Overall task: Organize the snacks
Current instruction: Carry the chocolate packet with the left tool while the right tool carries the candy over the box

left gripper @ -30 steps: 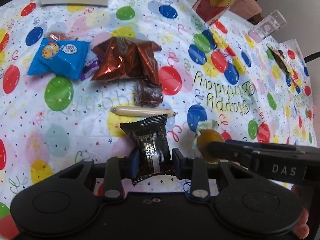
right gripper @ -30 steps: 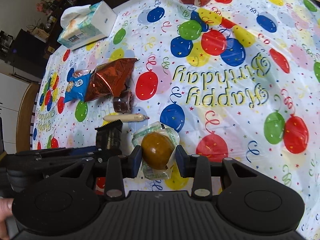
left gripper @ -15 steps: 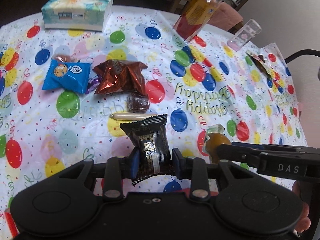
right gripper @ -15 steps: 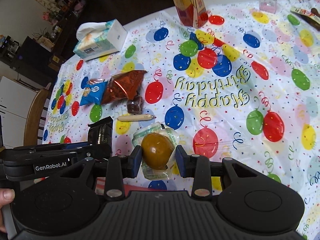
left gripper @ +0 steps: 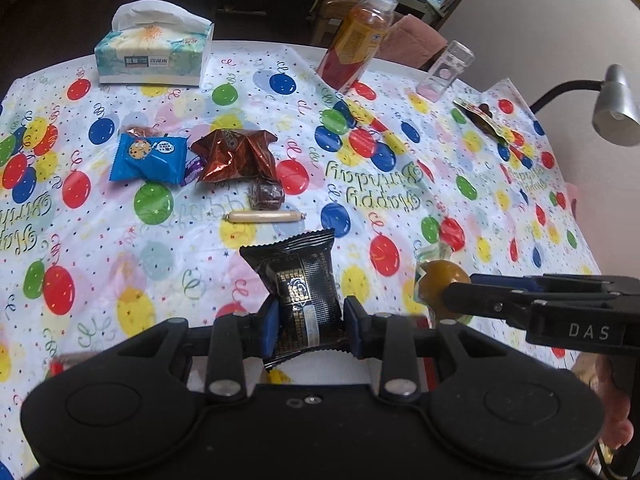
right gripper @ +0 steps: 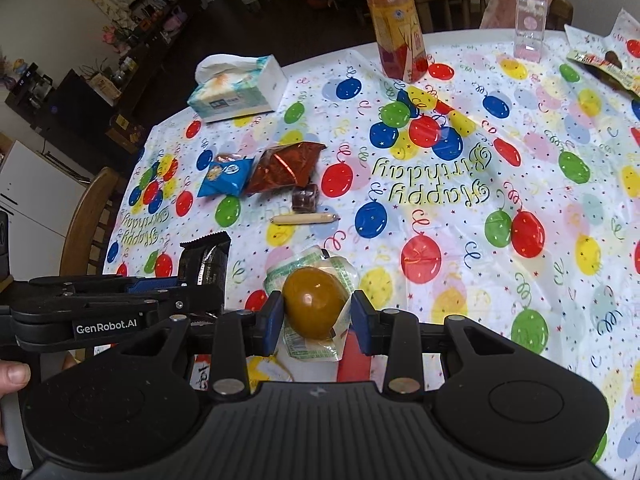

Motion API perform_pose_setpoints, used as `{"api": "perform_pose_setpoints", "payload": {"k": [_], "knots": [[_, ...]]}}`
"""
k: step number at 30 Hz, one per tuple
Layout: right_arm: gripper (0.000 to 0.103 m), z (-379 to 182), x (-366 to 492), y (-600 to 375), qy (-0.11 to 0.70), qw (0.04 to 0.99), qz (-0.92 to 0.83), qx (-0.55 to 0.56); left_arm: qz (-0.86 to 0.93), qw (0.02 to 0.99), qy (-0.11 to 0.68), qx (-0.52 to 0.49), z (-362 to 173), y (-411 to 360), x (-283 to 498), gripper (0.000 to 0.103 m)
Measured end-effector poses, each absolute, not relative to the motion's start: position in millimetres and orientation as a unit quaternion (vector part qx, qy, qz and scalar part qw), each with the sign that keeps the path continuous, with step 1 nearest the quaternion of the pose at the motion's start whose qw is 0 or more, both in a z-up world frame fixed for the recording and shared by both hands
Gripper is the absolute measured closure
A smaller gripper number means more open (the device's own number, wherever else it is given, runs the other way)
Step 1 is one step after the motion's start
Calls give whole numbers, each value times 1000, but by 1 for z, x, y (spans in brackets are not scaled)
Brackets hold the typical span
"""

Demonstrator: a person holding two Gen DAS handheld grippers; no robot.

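My left gripper (left gripper: 307, 322) is shut on a black snack packet (left gripper: 298, 284) with gold print, held above the table's near edge. My right gripper (right gripper: 316, 317) is shut on a brown egg in clear wrap (right gripper: 314, 302), also lifted. Each tool shows in the other's view: the right one with the egg (left gripper: 440, 284) at the right, the left one with the black packet (right gripper: 205, 258) at the left. On the balloon tablecloth (left gripper: 400, 184) lie a blue cookie pack (left gripper: 150, 157), a crumpled red-brown foil bag (left gripper: 236, 156), a small dark wrapped sweet (left gripper: 267, 194) and a beige sausage stick (left gripper: 262, 216).
A tissue box (left gripper: 154, 58) stands at the far left, an orange drink bottle (left gripper: 358, 46) and a clear plastic box (left gripper: 446, 72) at the back. An opened wrapper (left gripper: 482, 118) lies far right. A lamp head (left gripper: 616, 108) hangs at the right. A wooden chair (right gripper: 90, 220) stands left of the table.
Both grippers have risen and pulled back from the table with their snacks, so more of the far side and the room shows. The snacks on the cloth have not moved.
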State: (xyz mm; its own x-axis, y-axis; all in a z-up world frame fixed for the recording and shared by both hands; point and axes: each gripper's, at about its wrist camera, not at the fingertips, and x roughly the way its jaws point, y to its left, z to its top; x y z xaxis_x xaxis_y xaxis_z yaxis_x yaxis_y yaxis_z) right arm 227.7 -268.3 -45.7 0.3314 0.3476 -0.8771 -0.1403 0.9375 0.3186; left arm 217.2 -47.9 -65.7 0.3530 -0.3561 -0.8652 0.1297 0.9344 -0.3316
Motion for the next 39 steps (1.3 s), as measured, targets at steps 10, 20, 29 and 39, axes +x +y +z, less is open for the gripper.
{"api": "perform_pose_setpoints", "payload": {"k": [10,20,29,39], "knots": [[68,-29,185,-249,546,820,155,77,-168,819,542,-88,-52,-33,179,72],[73,-30,153,-225,549,819,159,60,-175,816,545,-77,-54,-14,146,72],[87,-57,134,-211,573,802,160,56,-163,804,567,-74,-78,2,129,72],[87,-89,116,-204,604,777,165,60,-148,786,598,-52,-119,9,113,72]]}}
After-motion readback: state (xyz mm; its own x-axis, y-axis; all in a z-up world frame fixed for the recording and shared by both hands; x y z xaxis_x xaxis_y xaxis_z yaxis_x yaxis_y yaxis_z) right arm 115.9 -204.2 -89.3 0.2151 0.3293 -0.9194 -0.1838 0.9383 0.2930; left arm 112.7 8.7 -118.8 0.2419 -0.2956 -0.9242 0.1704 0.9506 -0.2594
